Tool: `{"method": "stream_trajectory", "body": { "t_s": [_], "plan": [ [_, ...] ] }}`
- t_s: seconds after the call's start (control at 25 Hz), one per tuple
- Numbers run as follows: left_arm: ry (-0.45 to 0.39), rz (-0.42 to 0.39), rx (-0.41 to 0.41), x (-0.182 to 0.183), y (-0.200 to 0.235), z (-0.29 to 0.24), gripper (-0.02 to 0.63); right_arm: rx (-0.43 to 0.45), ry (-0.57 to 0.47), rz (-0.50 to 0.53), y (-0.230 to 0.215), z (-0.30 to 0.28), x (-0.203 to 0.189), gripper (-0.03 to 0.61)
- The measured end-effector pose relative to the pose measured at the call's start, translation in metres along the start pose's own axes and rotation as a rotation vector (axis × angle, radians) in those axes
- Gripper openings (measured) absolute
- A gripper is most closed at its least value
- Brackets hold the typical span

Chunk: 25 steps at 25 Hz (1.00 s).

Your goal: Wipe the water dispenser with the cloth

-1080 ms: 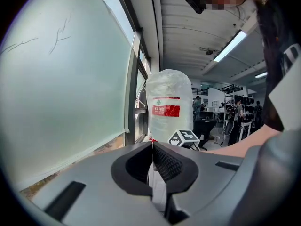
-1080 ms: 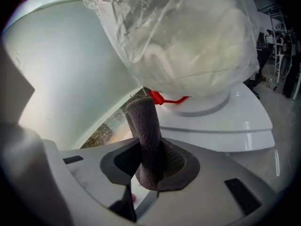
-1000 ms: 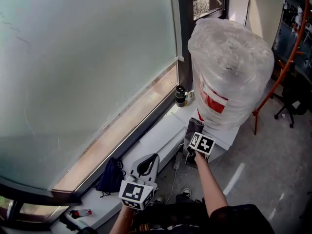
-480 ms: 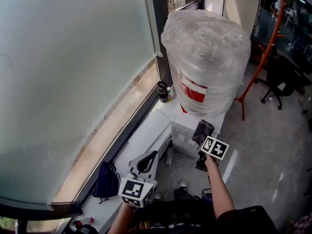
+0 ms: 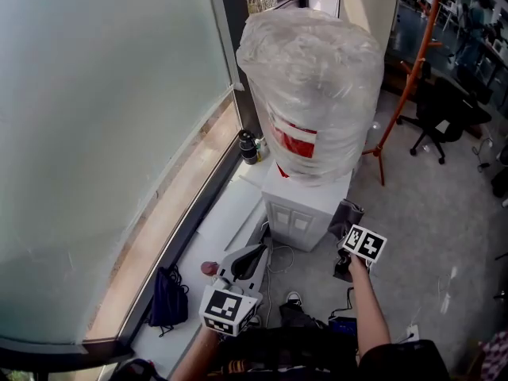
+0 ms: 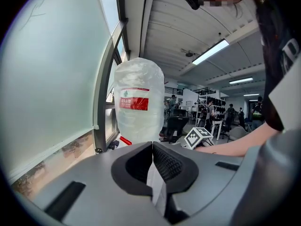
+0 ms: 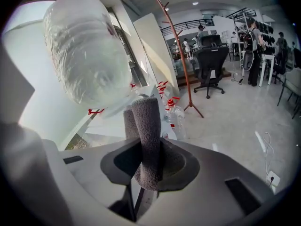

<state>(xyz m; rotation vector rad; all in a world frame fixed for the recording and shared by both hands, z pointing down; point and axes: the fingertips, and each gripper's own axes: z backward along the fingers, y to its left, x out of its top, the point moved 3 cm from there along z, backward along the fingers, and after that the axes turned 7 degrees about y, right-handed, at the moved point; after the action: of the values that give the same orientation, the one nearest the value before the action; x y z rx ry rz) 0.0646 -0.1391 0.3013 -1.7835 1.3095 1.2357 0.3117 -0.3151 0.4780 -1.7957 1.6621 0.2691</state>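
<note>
The water dispenser (image 5: pixel 304 206) is a white cabinet under a large upturned bottle (image 5: pixel 312 90) wrapped in clear plastic with a red label. My right gripper (image 5: pixel 346 232) is shut on a folded grey cloth (image 5: pixel 347 214), just off the cabinet's right side and apart from it. In the right gripper view the cloth (image 7: pixel 146 131) stands up between the jaws of the right gripper (image 7: pixel 146 147), with the bottle (image 7: pixel 87 55) above it to the left. My left gripper (image 5: pixel 252 252) hangs low before the cabinet, shut and holding nothing. The left gripper view shows this gripper (image 6: pixel 152 147) pointing at the bottle (image 6: pixel 138 100).
A frosted window (image 5: pixel 95 133) and its sill run along the left. A dark bottle (image 5: pixel 248 147) stands on the sill and a dark bag (image 5: pixel 167 300) lies below. An orange coat stand (image 5: pixel 397 78) and an office chair (image 5: pixel 432 109) stand at the right. Cables (image 5: pixel 278 260) lie on the floor.
My right gripper has carried the cloth from the dispenser's front to its right side. The head view has swung right. The left gripper has hardly moved.
</note>
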Motion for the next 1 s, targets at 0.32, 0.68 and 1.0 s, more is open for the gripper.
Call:
{"method": "stream_trajectory", "body": {
  "t_s": [0.32, 0.68, 1.0],
  "plan": [
    [0.011, 0.003, -0.020, -0.018, 0.011, 0.001, 0.018, 0.042, -0.016, 0.086, 0.022, 0.023, -0.020, 0.103],
    [0.004, -0.008, 0.029, -0.047, 0.052, 0.026, 0.018, 0.121, -0.042, 0.456, 0.137, 0.002, -0.027, 0.103],
    [-0.004, 0.040, 0.055, -0.081, 0.070, 0.048, 0.017, 0.027, -0.062, 0.761, 0.200, -0.039, -0.032, 0.103]
  ]
}}
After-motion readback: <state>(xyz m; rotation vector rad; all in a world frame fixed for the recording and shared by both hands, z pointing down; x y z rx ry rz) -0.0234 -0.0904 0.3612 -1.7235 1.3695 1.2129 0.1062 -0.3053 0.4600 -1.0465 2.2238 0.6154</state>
